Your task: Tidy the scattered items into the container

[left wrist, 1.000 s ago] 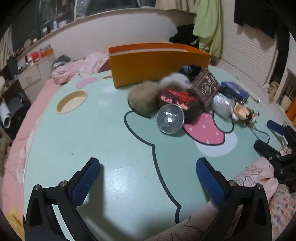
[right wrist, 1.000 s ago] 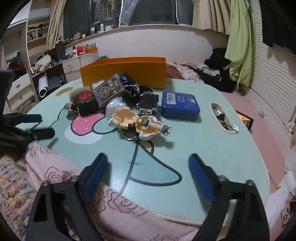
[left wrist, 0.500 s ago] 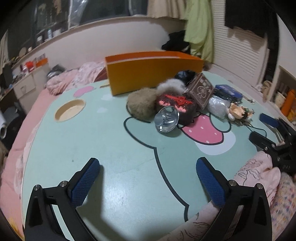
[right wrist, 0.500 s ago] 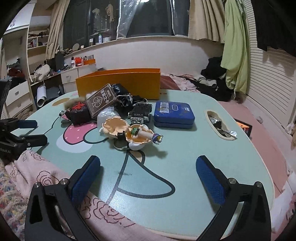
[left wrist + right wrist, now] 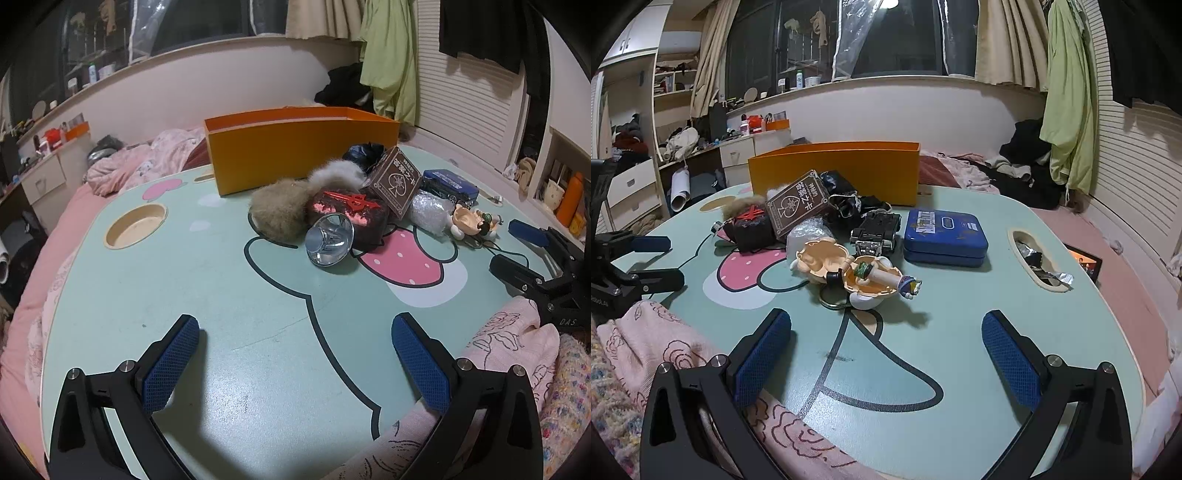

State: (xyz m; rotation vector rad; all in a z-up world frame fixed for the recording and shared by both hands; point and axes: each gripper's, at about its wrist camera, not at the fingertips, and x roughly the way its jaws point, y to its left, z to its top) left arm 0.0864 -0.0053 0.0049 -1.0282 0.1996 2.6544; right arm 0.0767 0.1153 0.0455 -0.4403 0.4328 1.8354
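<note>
Both tools hang low over the near edge of a mint-green desk [image 5: 155, 280] printed with a cartoon outline and a pink strawberry. The left hand-held gripper [image 5: 295, 360] has its blue-padded fingers spread wide with nothing between them, and the right hand-held gripper [image 5: 886, 356] is likewise wide apart and empty; each can be seen from the side in the other's view. The orange container [image 5: 295, 147] stands upright at the far side of the desk, open at the top, and what lies inside it cannot be made out. The scattered items sit in a loose heap just in front of it. From the left wrist view, a tan fur ball [image 5: 277, 214] lies touching a dark case with a red emblem [image 5: 349, 214], and a shiny metal funnel [image 5: 328, 240] leans on its side against that case. A brown card box [image 5: 799, 201] is propped tilted on the pile, with a black crumpled pouch [image 5: 849, 199] behind it and a bubble-wrapped bundle [image 5: 807, 232] just beside it. Nearer the right tool lies a small doll figure [image 5: 857, 271] in two open shell halves, next to a black toy car [image 5: 875, 230] and a flat blue tin [image 5: 943, 236]. A pink rose-print blanket [image 5: 665, 350] drapes over the near edge between the two tools.
</note>
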